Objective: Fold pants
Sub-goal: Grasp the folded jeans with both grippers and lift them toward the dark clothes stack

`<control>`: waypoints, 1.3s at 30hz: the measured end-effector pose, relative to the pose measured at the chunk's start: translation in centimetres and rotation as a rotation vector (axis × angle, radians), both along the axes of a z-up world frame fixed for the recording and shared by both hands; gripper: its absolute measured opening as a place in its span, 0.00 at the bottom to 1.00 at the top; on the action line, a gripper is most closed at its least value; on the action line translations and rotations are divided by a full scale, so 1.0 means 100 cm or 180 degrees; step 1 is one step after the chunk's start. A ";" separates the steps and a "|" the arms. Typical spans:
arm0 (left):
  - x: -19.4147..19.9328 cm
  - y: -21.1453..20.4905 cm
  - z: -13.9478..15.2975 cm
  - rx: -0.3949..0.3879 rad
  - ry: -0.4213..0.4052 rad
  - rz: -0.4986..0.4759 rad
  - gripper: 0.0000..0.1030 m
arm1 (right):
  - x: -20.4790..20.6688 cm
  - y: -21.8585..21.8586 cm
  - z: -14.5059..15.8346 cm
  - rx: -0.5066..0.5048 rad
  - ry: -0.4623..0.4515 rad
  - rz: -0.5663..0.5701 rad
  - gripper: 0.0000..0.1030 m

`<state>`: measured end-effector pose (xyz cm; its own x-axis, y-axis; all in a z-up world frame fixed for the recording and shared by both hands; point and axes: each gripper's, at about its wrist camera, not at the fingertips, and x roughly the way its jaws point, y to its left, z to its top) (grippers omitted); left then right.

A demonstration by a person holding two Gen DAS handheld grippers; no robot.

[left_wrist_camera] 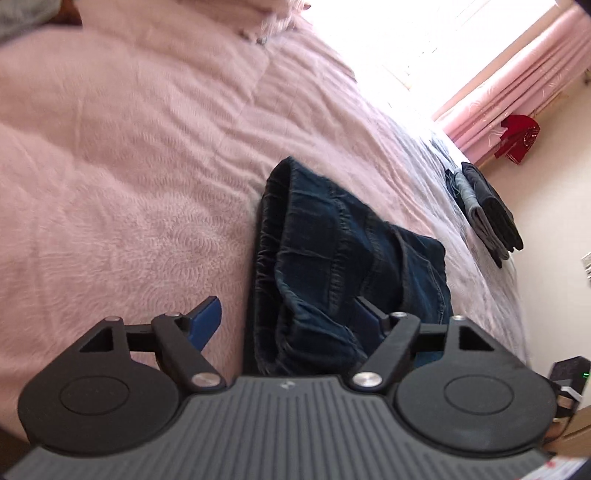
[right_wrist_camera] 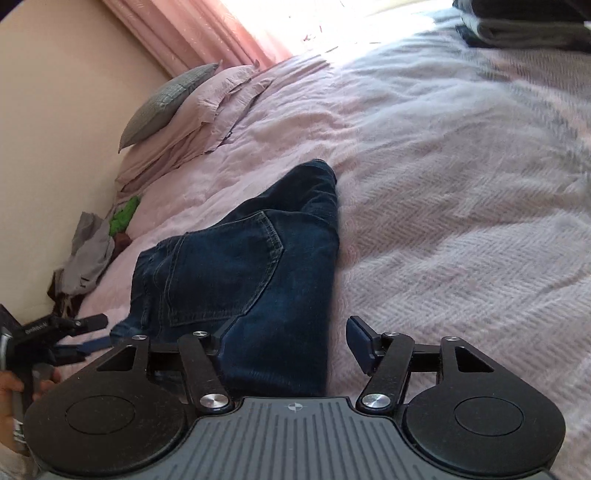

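Dark blue jeans (left_wrist_camera: 343, 251) lie folded in a thick bundle on the pink bedspread (left_wrist_camera: 129, 166). In the left wrist view the gathered waistband end sits between the fingers of my left gripper (left_wrist_camera: 288, 317), which is open; its right finger is partly hidden by denim. In the right wrist view the jeans (right_wrist_camera: 240, 258) show a back pocket. My right gripper (right_wrist_camera: 291, 336) is open and straddles their near end, its left finger hidden against the cloth. The left gripper (right_wrist_camera: 79, 332) appears at the jeans' left edge, held by a hand (right_wrist_camera: 11, 398).
A stack of folded pants (left_wrist_camera: 487, 210) sits at the bed's far edge, also at the top right (right_wrist_camera: 524, 22). Pillows (right_wrist_camera: 177, 110) lie by the wall, loose clothes (right_wrist_camera: 92, 251) below them. Pink curtains (left_wrist_camera: 517, 81) and a red garment (left_wrist_camera: 517, 138) hang beyond the bed.
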<state>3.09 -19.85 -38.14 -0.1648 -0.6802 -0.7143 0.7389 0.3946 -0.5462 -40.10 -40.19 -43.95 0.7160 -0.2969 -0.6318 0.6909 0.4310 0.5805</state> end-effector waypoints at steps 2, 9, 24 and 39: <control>0.013 -0.010 -0.020 -0.0028 0.0290 0.0021 0.71 | -0.002 -0.023 -0.015 0.0274 -0.0143 -0.0056 0.58; 0.027 -0.037 -0.048 -0.0230 0.0925 -0.0205 0.70 | 0.003 -0.069 -0.048 0.0685 -0.0666 0.0114 0.57; -0.001 -0.052 -0.043 -0.0240 0.0531 -0.0312 0.37 | 0.016 -0.097 -0.080 0.0890 -0.1066 0.0509 0.31; -0.095 -0.192 0.144 -0.0063 0.0158 -0.0940 0.27 | -0.060 -0.125 0.122 0.0691 -0.0502 -0.0137 0.18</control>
